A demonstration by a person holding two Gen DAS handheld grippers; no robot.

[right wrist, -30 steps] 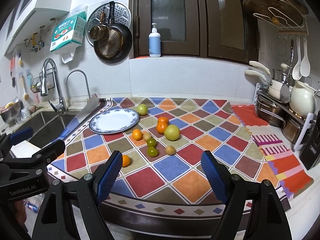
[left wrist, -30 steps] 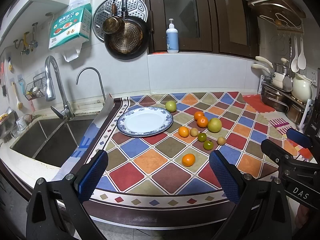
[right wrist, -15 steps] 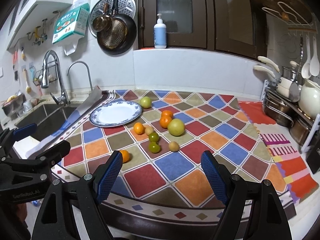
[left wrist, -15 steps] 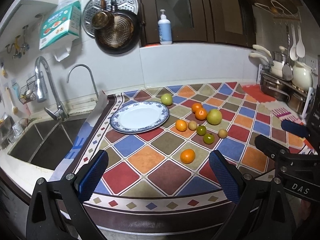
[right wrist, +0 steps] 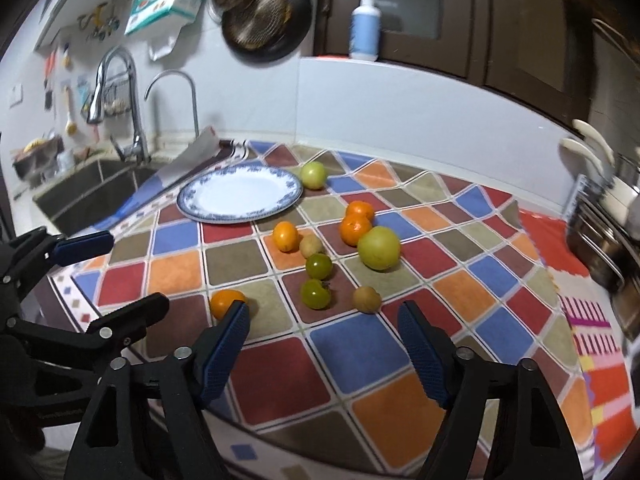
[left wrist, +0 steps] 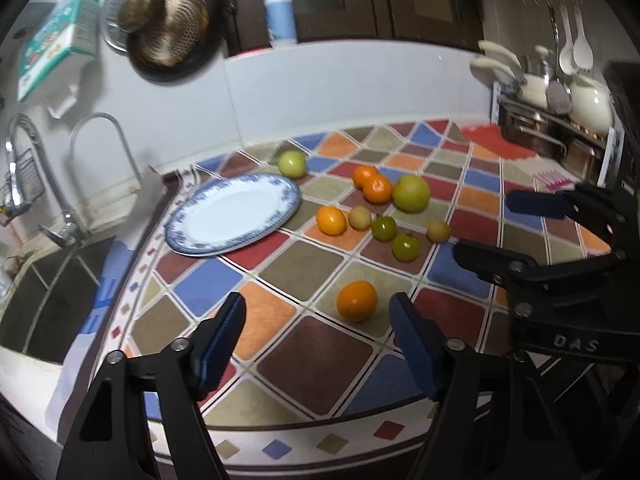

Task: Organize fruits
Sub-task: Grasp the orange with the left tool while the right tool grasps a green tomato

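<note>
An empty blue-rimmed white plate (left wrist: 236, 214) (right wrist: 240, 196) lies on the chequered mat. Several fruits lie loose to its right: oranges (left wrist: 376, 188), a large yellow-green fruit (left wrist: 411, 193) (right wrist: 378, 248), green tomatoes (left wrist: 405, 247) (right wrist: 315, 293), small tan fruits (right wrist: 366, 299), and a green fruit (left wrist: 292, 163) behind the plate. A lone orange (left wrist: 357, 301) (right wrist: 226, 302) lies nearest. My left gripper (left wrist: 318, 334) is open and empty, just short of that orange. My right gripper (right wrist: 324, 340) is open and empty, in front of the fruit cluster.
A sink (left wrist: 48, 292) with taps (right wrist: 120, 92) lies left of the mat. A rack with pots and a kettle (left wrist: 560, 120) stands at the right. Pans (right wrist: 264, 12) and a soap bottle (right wrist: 364, 24) are at the back wall.
Both grippers have moved forward and down towards the mat; the fruits and plate look larger and closer. The left gripper now faces the lone orange. Nothing on the mat has moved.
</note>
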